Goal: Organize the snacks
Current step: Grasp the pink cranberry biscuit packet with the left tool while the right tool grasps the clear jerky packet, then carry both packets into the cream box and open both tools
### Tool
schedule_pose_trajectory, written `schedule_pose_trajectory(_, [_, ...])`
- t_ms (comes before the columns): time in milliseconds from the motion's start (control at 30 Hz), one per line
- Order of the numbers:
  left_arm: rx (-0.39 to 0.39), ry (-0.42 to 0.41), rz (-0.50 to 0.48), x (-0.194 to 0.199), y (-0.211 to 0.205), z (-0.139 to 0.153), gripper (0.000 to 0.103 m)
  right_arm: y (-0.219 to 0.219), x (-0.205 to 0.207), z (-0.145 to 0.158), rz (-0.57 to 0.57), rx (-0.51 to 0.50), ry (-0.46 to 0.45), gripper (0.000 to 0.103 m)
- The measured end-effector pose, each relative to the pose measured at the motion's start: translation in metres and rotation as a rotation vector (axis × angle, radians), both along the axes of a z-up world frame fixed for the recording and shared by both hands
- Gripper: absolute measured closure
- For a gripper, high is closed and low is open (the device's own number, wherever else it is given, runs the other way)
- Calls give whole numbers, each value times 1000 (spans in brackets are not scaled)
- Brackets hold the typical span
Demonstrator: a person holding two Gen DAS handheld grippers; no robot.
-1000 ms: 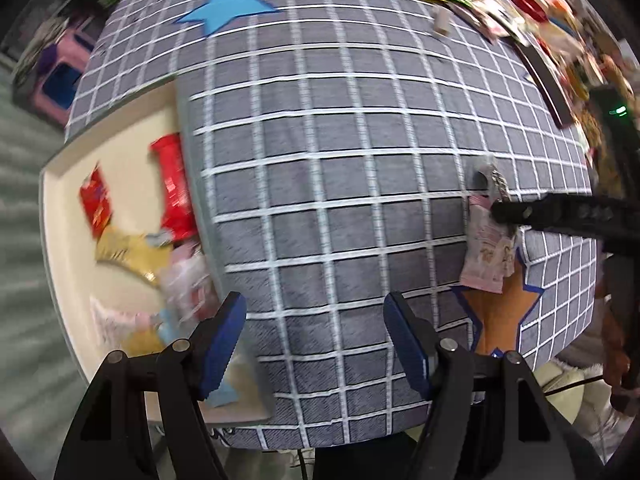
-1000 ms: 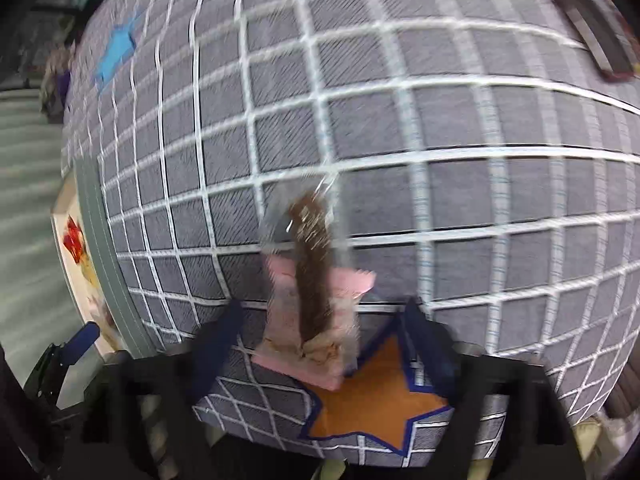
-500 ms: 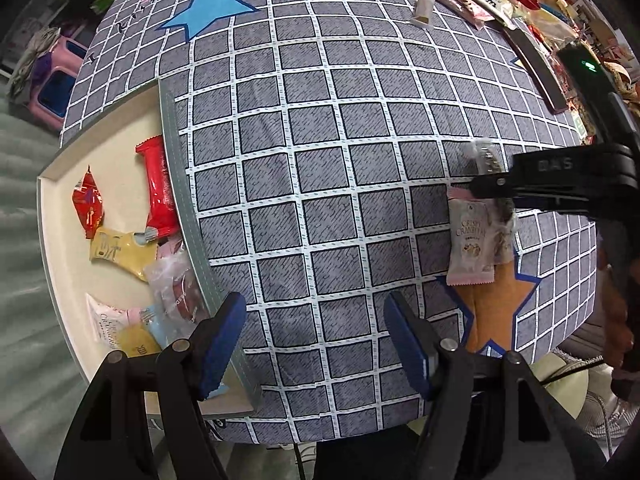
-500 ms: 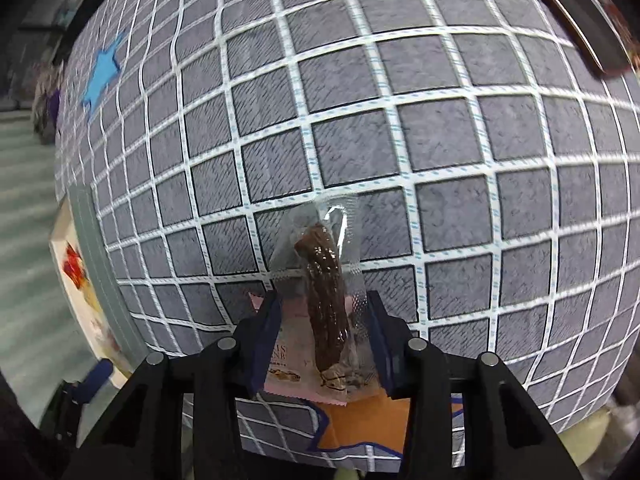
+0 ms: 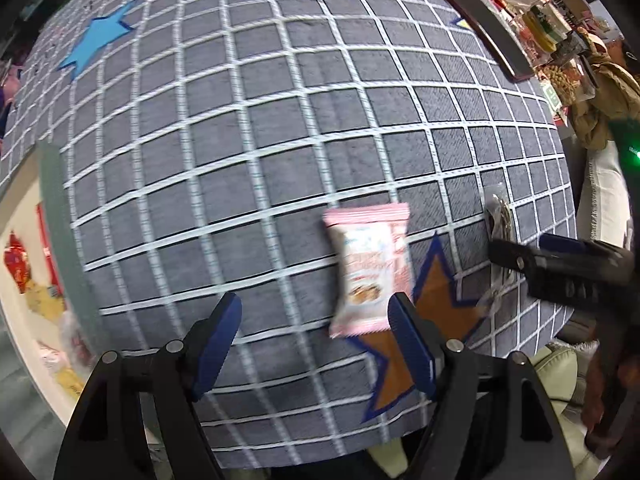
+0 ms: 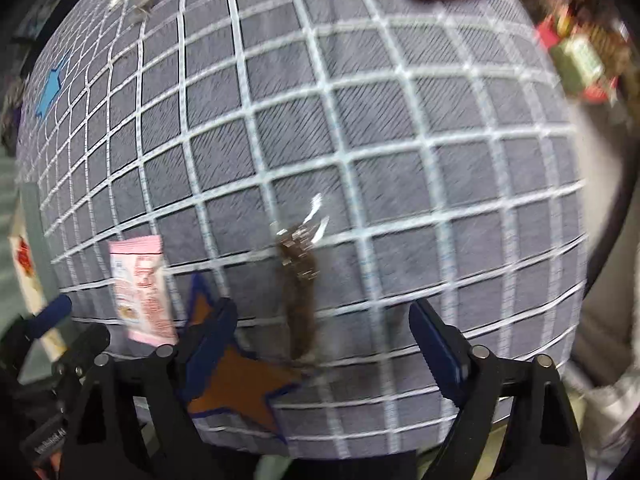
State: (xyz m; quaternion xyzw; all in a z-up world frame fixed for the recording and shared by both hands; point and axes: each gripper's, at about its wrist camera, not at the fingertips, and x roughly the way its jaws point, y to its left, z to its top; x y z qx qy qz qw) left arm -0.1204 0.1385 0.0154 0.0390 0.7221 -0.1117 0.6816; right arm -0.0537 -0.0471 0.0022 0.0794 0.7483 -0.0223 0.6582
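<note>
A pink snack packet [image 5: 370, 268] lies on the grey checked tablecloth [image 5: 280, 140], just ahead of my left gripper's right finger; it also shows in the right wrist view [image 6: 142, 288]. My left gripper [image 5: 314, 338] is open and empty. A clear packet with a brown snack [image 6: 298, 280] lies between and ahead of my right gripper's [image 6: 324, 348] fingers, which stand wide open. In the left wrist view that clear packet [image 5: 500, 220] lies at the tip of the right gripper, at the right edge.
A cream tray [image 5: 16, 280] with several snack packets sits off the table's left edge. An orange star patch [image 5: 436, 304] marks the cloth near the front edge, a blue star [image 5: 98, 38] far left. A pile of snacks [image 5: 540, 32] lies far right.
My right gripper was shut on the clear brown-snack packet and now stands open, with the packet on the cloth to the right of the pink packet. My left gripper has moved right toward the pink packet.
</note>
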Motion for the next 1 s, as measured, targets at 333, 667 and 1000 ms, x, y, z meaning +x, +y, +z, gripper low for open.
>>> schedule_pose_trajectory(333, [46, 51, 49, -4, -21, -43, 23, -57, -43, -28, -23, 38, 43, 14])
schedule_pose_trajectory(667, [103, 4, 2, -2, -47, -47, 30, -19, -59, -40, 86, -71, 36, 62])
schedule_pose_trajectory(1000, [19, -26, -50, 16, -42, -13, 60, -22, -98, -23, -36, 48, 35, 62])
